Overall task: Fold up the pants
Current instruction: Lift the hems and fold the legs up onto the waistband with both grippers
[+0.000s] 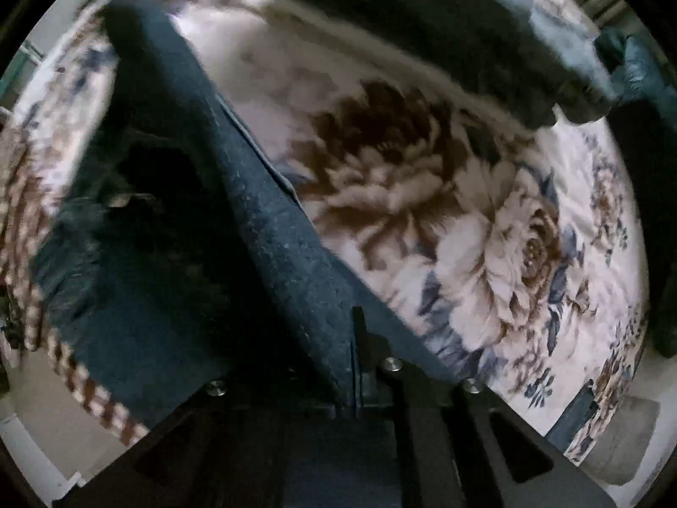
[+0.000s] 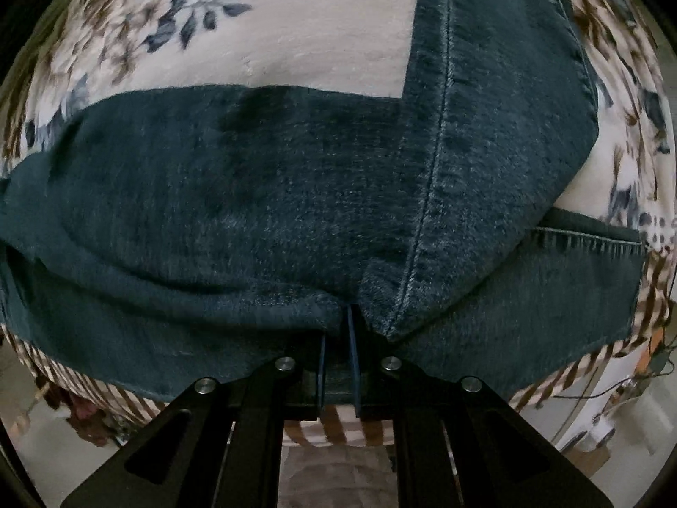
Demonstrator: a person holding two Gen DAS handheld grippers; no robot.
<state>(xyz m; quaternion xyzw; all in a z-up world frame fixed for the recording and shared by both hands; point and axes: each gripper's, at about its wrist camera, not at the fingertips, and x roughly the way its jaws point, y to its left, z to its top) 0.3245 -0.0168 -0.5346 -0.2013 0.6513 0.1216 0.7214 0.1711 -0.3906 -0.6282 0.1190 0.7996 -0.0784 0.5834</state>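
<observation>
Floral blanket [image 2: 321, 55] underlies pants [image 2: 275, 194] pinched by both tools.

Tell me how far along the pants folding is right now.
Midway, by the look of it. Done: part of the pants lies flat on the floral blanket. In hand: the left gripper lifts a fold of denim; the right gripper pinches the near edge. Left: laying that fold down.

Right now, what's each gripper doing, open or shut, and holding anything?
Left gripper: shut on a raised fold of the jeans.
Right gripper: shut on the jeans' edge near the seam.
</observation>
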